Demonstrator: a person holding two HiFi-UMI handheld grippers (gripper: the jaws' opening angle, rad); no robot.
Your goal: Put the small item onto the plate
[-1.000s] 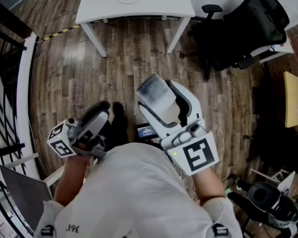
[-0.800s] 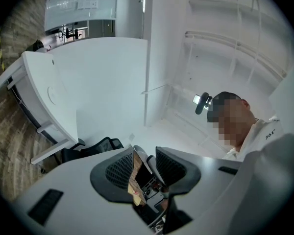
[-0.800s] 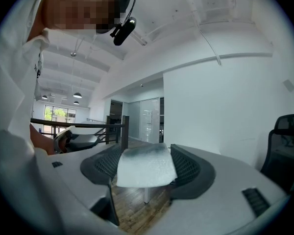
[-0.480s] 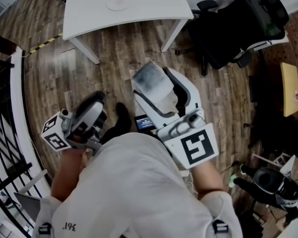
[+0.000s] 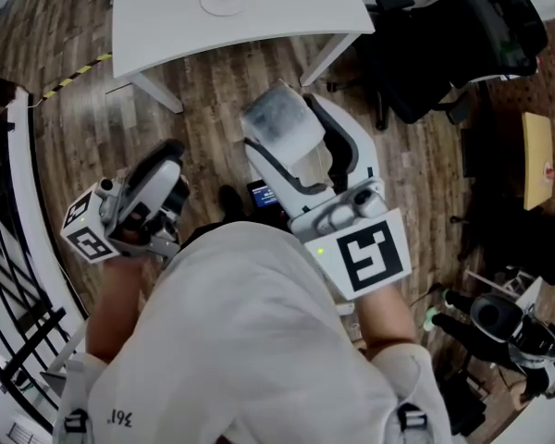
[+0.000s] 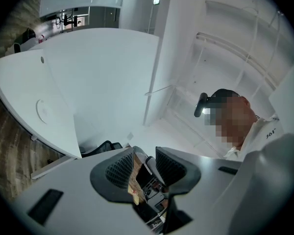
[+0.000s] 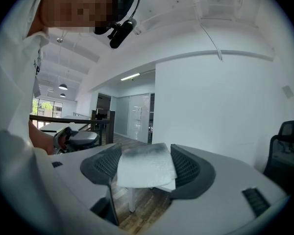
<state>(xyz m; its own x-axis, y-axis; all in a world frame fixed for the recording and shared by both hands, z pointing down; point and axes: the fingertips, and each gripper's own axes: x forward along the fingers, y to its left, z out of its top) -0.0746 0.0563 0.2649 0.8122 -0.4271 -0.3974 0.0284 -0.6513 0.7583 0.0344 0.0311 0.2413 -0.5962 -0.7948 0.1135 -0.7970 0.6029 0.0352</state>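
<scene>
1. At the twelve o'clock edge of the head view, a white table (image 5: pixel 259 21) carries the plate (image 5: pixel 224 0). It fills more of the frame than it did a second ago, a sign that the person is walking up to it.
2. Both tools have travelled with the person. The right gripper (image 5: pixel 289 144) has climbed from mid-frame toward twelve o'clock, and the left gripper (image 6: pixel 144 156) has drifted out toward nine o'clock.
3. The small item (image 5: pixel 277 123), a pale frosted packet, rides in the right gripper. That gripper's own view shows its jaws closed on the packet's two sides, with the packet filling the gap between the ribbed pads.
4. The left gripper carries nothing. Its jaws stand a narrow slit apart, and only floor and parts of the other tool show through the gap.
5. Wood floor (image 5: pixel 203 109) still separates the packet from the table, so item and plate remain well apart.
6. The pick-up looks done and the carry is under way. What remains, by this reading, is reaching over the table edge at twelve o'clock, lowering the packet onto the plate and letting go.
7. A black office chair (image 5: pixel 462 44) stands at two o'clock, off the line of approach.
</scene>
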